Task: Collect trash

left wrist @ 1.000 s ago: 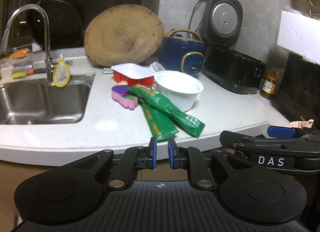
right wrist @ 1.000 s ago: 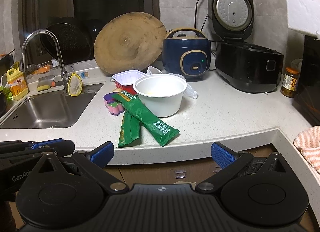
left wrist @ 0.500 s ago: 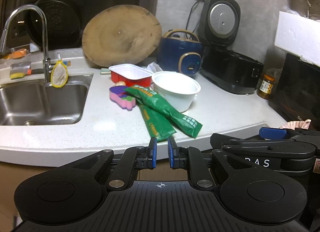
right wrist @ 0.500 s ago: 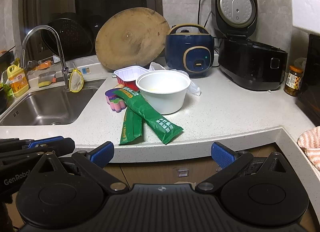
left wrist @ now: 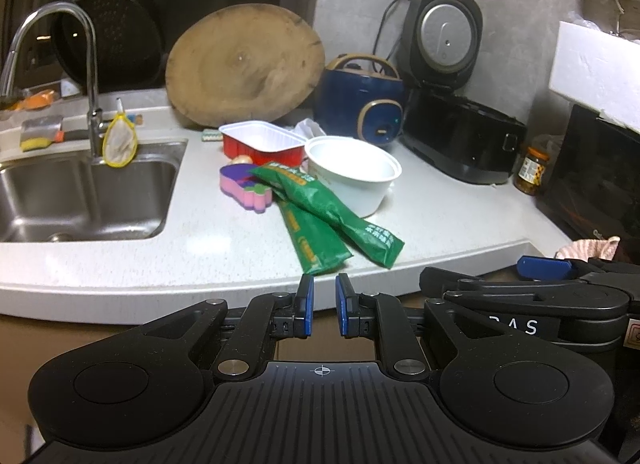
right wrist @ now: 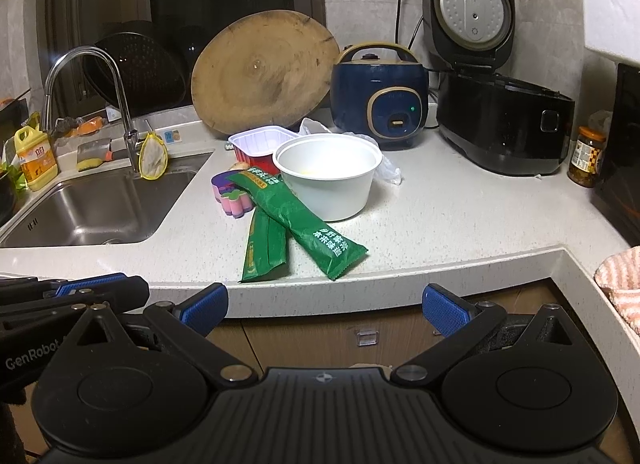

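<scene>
While nothing shifts: we hover, trash untouched.
Left gripper (left wrist: pixel 322 306): nearly closed, empty.
Right gripper (right wrist: pixel 325 306): wide, empty.
Nearest: green wrappers (right wrist: pixel 298 230).

L gripper (left wrist: pixel 322 310) nearly closed, empty; green packets (left wrist: pixel 328 212) crossed, prob. touching bowl (left wrist: pixel 352 172).

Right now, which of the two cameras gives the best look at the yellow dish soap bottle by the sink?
The right wrist view. There the yellow dish soap bottle stands in full at the far left, beside the sink, its label facing the camera. The left wrist view does not show the bottle; only the sink and faucet appear.
</scene>
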